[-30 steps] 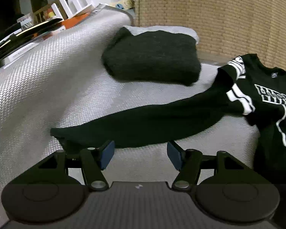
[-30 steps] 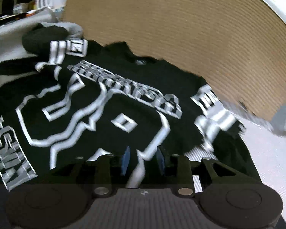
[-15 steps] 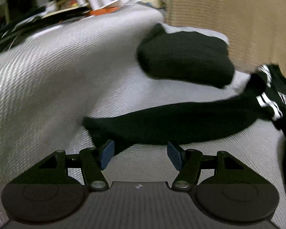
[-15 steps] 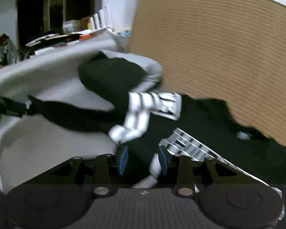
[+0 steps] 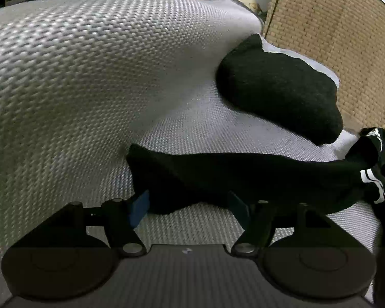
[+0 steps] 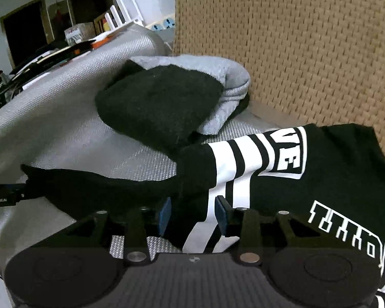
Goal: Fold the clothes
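A black long-sleeve shirt with white stripes and lettering [image 6: 320, 174] lies on a grey woven surface [image 5: 77, 89]. Its long black sleeve [image 5: 231, 174] stretches left across the surface. My left gripper [image 5: 190, 204] is open, its jaws either side of the sleeve's cuff end. My right gripper [image 6: 192, 215] has its jaws partly closed around the striped shoulder fabric; the cloth sits between the pads. The left gripper's tip shows at the far left of the right wrist view [image 6: 2, 195].
A folded pile of a black garment [image 6: 156, 105] on a grey one [image 6: 225, 87] sits behind the sleeve. A tan woven panel [image 6: 308, 51] stands along the back. Shelves and clutter [image 6: 77, 38] lie beyond the surface's far left edge.
My left gripper has moved forward until the sleeve's cuff lies between its open jaws. My right gripper has shifted from the shirt's chest print to the striped shoulder.
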A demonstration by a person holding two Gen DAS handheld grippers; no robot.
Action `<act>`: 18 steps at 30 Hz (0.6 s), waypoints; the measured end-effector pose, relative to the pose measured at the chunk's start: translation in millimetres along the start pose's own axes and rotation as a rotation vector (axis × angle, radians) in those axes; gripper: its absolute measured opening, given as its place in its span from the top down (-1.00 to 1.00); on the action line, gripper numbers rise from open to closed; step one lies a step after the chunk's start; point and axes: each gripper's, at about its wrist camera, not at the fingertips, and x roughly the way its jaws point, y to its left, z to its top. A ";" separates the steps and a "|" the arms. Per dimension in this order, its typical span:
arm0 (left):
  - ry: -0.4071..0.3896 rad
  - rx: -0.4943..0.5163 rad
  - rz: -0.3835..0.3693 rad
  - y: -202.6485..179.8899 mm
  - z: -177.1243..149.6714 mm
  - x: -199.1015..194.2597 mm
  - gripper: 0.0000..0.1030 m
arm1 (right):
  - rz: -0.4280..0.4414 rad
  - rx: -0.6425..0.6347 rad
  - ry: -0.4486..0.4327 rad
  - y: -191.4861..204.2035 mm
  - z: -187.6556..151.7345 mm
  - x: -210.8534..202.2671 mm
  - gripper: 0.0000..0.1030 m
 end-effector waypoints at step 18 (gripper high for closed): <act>-0.053 0.067 -0.064 13.6 -14.5 6.3 0.61 | 0.000 0.044 -0.018 -20.6 54.8 65.8 0.27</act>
